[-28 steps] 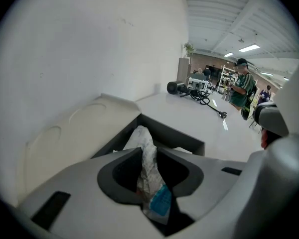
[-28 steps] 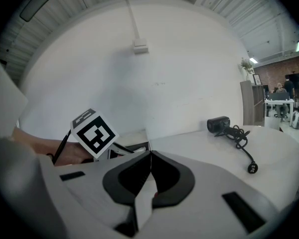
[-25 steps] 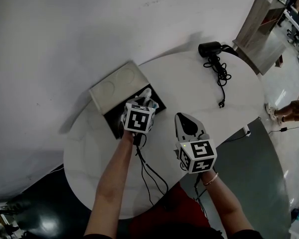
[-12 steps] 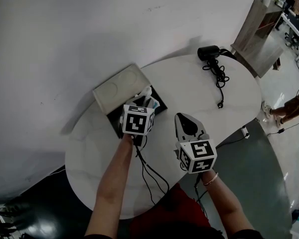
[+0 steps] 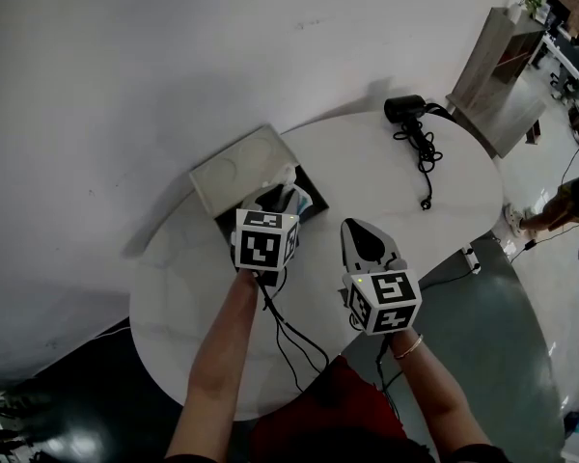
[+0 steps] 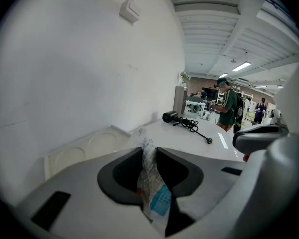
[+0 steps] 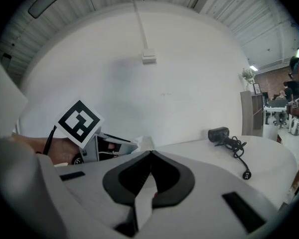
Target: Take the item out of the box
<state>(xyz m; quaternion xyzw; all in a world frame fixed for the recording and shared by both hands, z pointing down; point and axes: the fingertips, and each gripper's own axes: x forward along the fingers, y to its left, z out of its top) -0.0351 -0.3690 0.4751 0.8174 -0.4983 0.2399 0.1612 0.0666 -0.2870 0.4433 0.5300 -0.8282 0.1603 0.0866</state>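
An open box with a pale grey lid folded back lies at the far left of the round white table. My left gripper hangs over the box's dark inside, shut on a crinkled white packet with a blue patch. In the left gripper view the packet stands pinched between the jaws of the left gripper, with the lid behind it. My right gripper floats over the table's middle, shut and empty; in its own view the right gripper has its jaws meeting.
A black hair dryer with its coiled cord lies at the table's far right. A wooden cabinet stands beyond it, and a person is at the right edge. The white wall runs close behind the box.
My left gripper with the packet has drawn back slightly from the box toward me. The right gripper has stayed put.
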